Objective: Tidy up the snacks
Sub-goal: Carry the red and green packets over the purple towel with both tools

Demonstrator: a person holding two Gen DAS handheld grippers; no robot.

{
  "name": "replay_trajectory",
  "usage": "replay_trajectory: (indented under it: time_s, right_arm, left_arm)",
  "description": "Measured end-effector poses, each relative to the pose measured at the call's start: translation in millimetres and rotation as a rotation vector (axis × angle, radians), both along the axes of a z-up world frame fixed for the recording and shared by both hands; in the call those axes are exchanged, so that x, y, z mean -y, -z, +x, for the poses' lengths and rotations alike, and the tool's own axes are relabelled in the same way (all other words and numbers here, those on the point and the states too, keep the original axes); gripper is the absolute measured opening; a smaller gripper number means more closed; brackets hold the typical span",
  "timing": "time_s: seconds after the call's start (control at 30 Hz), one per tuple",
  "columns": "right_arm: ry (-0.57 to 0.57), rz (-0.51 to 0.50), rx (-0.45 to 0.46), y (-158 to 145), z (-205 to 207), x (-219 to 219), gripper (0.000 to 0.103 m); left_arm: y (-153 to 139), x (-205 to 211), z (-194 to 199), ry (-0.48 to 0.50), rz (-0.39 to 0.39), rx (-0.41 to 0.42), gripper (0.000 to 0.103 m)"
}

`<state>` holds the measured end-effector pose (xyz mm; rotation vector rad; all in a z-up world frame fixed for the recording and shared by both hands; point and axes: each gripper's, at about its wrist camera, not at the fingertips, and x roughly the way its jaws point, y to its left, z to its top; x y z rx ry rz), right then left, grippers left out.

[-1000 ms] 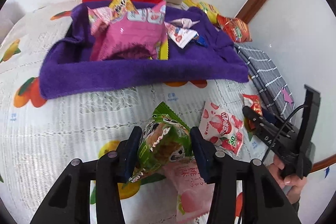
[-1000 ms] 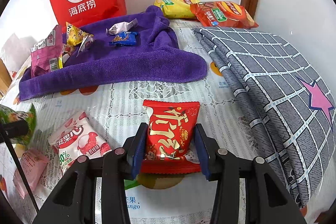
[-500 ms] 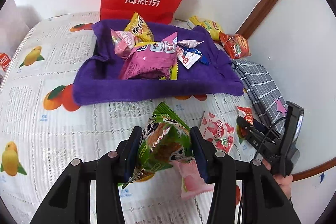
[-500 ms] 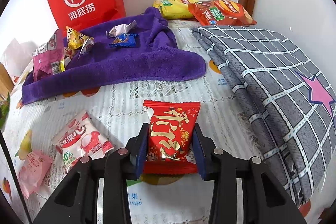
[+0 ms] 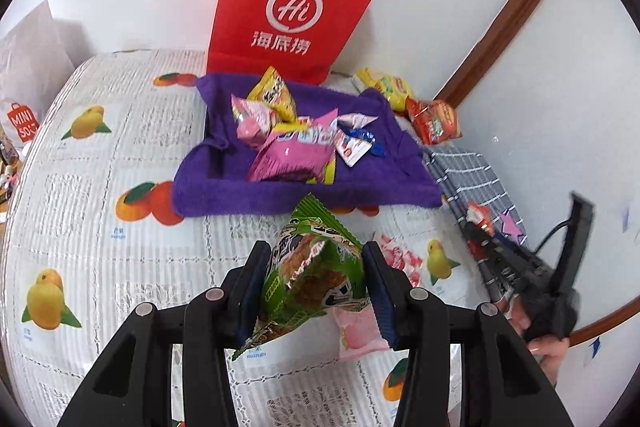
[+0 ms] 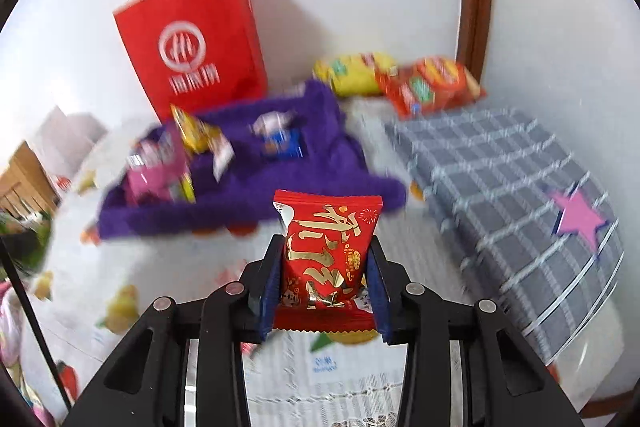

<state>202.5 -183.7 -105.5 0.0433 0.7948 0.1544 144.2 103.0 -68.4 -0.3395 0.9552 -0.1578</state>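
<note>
Seen from the left wrist, the left gripper (image 5: pixel 316 283) has its jaws pressed on the two sides of a green snack packet (image 5: pixel 310 277), which is lifted clear of the white fruit-print cloth (image 5: pixel 100 227). The packet's long axis is tilted: its crimped top end points up and away toward the purple towel (image 5: pixel 280 187), its lower end hangs down toward the camera and to the left. The gripper looks steeply down over the bed. On the towel lies a heap of snacks, among them a pink packet (image 5: pixel 294 155) and a yellow packet (image 5: pixel 274 99); a red paper bag (image 5: pixel 292 7) stands upright behind it against the wall. A pale pink packet (image 5: pixel 358 333) and a red-and-white packet (image 5: pixel 396 255) lie on the cloth below the jaws. At the right edge a hand (image 5: pixel 546 343) holds the right gripper (image 5: pixel 478 235), angled toward the towel. Seen from the right wrist, a blurred view, the right gripper (image 6: pixel 324 287) has its jaws just closed in on a red snack packet (image 6: pixel 328 251) with gold lettering, gripped by its long sides. The packet stands upright, long axis running from the camera upward, top crimp pointing toward the purple towel (image 6: pixel 320 163), and is held above the cloth. A grey checked blanket (image 6: pixel 520 195) lies to the right, and a yellow bag (image 6: pixel 356 73) and an orange bag (image 6: pixel 432 83) rest by the far wall.
</note>
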Motion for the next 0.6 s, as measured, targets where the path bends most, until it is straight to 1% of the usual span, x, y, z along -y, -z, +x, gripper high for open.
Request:
replay_trajectory:
  time_s: [0.1, 0.27, 0.43, 0.6]
  right_arm:
    - [-0.011, -0.004, 0.043, -27, 4, -3, 0.039]
    - [-0.031, 0.015, 0.069, -54, 23, -8, 0.039]
    - [-0.040, 0.053, 0.069, -67, 46, -13, 0.039]
    - [-0.052, 0.081, 0.075, -70, 73, -22, 0.039]
  left_arm:
    - [-9, -1, 8, -0.004, 0.000, 0.013, 0.045]
    - [-29, -5, 25, -0.021, 0.016, 0.044, 0.045]
    - [-48, -7, 48, -0.032, 0.059, 0.074, 0.045]
    - [-51, -7, 74, -0.046, 0.068, 0.078, 0.045]
